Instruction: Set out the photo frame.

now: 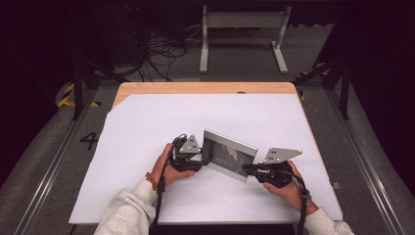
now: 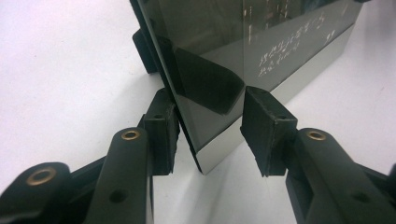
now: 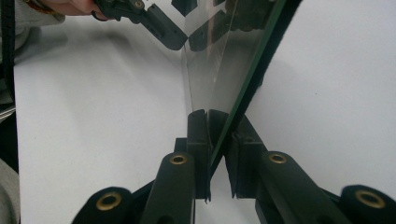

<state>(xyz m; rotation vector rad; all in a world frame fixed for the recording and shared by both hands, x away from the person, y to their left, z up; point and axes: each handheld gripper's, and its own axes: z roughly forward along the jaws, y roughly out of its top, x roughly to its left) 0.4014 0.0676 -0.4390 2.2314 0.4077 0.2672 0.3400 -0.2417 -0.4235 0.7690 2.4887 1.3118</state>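
In the high view a dark glass panel (image 1: 229, 155) with a silvery edge stands upright on the white surface (image 1: 147, 127), a little right of and below the middle of the frame, its long side running from upper left to lower right. The left claw (image 1: 201, 159) meets the panel's left end, and the right claw (image 1: 247, 169) meets its lower right end; a hand (image 1: 169, 166) in a pale sleeve holds each tool from the bottom of the frame. In the left gripper view the panel (image 2: 261, 42) fills the upper middle and right, showing pale handwriting-like marks on its dark face and a mirror-bright strip along its base. Its near corner sits between the jaws of the left claw (image 2: 208, 128): the left pad (image 2: 161, 133) lies right against the back of the glass, while the right pad (image 2: 266, 126) stands apart from the front face, so this claw is not clamped. In the right gripper view the right claw (image 3: 219, 144) is pressed together on the panel's thin edge (image 3: 243, 88), which rises from between the pads toward the upper right. The other tool and a hand show at the upper left of that frame, at the far end of the glass.
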